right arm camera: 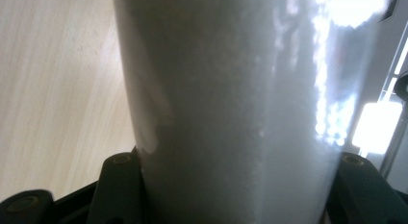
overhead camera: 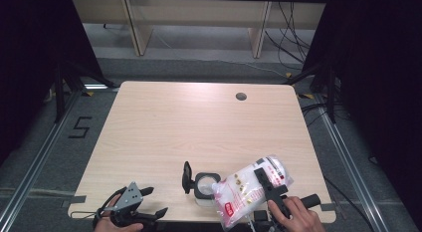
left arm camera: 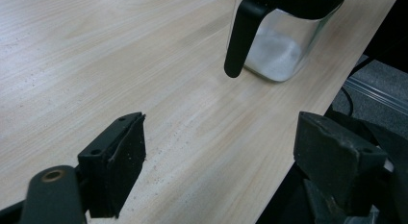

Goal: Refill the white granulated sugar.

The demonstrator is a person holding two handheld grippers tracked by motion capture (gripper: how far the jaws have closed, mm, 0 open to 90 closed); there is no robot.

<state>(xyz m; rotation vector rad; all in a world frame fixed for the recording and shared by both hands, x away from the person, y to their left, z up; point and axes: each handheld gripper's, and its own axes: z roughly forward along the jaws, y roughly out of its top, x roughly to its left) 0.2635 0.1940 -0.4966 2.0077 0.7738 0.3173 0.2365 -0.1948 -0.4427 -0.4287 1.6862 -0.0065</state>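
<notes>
Nearest the front edge of the pale, fine-grained wooden desk (overhead camera: 164, 127), lay the left gripper (overhead camera: 149, 201), matte black with a grey three-cornered plate on top, jaws spread wide apart over bare wood and clamped on nothing; seen in the left gripper view as two blocky black pads (left arm camera: 118, 159) with the desk's grain running between them. At the front right, held the right gripper (overhead camera: 268, 184) in a hand (overhead camera: 298, 217), its jaws part-way apart and pressed against both sides of a soft clear plastic bag (overhead camera: 251, 187). Looked smooth and glossy, that bag (right arm camera: 240, 108), packed with fine white grains, marked with red print, catching bright glare along one side; bulged between the black jaws in the right gripper view. Hung tilted above the front right part of the desk, lower end leaning toward the jar, upper end pointing away to the right. Just left of the bag, stood a small squarish clear jar (overhead camera: 205, 188) on the desk, upright, with a black rim and a black hinged lid (overhead camera: 187, 177) flipped open to its left; held a shallow layer of white grains at the bottom (left arm camera: 276, 53). Farther back, stretched bare wood up to a round dark cable hole (overhead camera: 241, 96) near the far edge.
</notes>
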